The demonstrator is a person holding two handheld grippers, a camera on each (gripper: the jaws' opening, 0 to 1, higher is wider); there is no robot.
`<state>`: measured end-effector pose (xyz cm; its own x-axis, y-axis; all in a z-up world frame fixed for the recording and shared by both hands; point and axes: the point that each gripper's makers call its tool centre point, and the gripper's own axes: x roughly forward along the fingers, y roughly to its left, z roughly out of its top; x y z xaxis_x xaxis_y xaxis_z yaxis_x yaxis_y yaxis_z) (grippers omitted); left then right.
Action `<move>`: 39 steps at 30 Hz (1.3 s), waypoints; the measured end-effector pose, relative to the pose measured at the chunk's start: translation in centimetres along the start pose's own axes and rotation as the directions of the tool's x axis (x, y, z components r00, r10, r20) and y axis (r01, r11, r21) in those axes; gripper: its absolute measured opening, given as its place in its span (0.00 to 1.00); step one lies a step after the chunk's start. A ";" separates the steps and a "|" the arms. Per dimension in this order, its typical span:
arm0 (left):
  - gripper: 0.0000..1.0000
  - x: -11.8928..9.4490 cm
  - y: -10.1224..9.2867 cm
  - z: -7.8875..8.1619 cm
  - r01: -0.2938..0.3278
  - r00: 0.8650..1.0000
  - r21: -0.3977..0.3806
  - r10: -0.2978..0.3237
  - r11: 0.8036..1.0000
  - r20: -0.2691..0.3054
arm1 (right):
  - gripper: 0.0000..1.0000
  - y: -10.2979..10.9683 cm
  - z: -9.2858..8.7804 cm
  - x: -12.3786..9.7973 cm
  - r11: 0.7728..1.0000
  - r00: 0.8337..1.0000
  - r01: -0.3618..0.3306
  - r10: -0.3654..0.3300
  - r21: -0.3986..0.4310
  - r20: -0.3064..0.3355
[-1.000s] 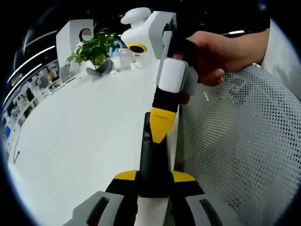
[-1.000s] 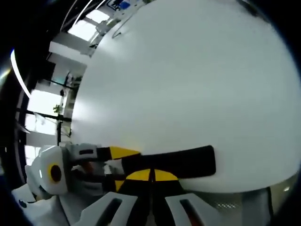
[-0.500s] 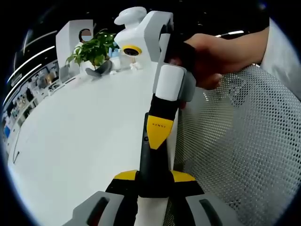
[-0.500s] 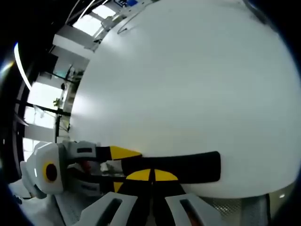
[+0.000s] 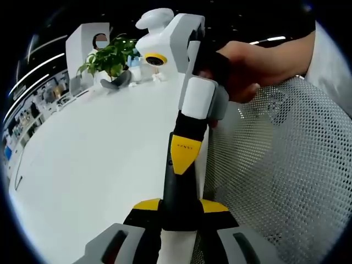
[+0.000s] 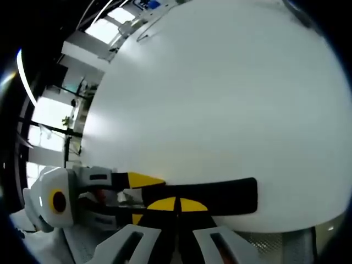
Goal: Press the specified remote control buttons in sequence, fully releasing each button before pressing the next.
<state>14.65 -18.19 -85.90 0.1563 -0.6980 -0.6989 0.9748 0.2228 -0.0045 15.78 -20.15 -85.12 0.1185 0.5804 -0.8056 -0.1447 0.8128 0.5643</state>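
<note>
A black remote control [image 5: 177,190] stands up between my left gripper's [image 5: 180,207] yellow-tipped jaws, which are shut on its lower end. My right gripper [image 5: 184,157], held by a person's hand [image 5: 247,69], comes down from above with its yellow tips closed into one point resting on the remote's face. In the right gripper view the remote [image 6: 225,192] lies crosswise just above my right gripper [image 6: 176,204], which is shut. The left gripper [image 6: 137,180] holds the remote's end from the left there. The buttons are too dark to make out.
A white table [image 5: 93,148] spreads to the left under the remote. A white mesh chair back [image 5: 286,176] is on the right. A potted plant [image 5: 110,58] and a white device [image 5: 88,41] stand at the table's far end.
The right gripper's yellow tip slid a little down the remote toward the left jaws a second ago. Since half a second ago nothing has visibly moved.
</note>
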 end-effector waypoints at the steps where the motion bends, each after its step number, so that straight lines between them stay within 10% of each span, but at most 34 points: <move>1: 0.25 0.0 0.0 0.0 0.000 1.000 0.000 0.000 1.000 0.000 | 0.00 0.0 0.0 0.0 1.000 1.000 -0.002 0.002 -0.002 -0.001; 39: 0.24 0.0 0.0 0.1 -0.001 1.000 0.002 0.001 1.000 -0.007 | 0.00 0.8 -0.2 0.4 0.997 1.000 -0.022 0.021 -0.073 -0.004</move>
<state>14.68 -18.28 -85.87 0.1563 -0.6929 -0.7039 0.9750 0.2224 -0.0024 15.56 -19.28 -85.02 0.1114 0.5975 -0.7941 -0.2184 0.7943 0.5669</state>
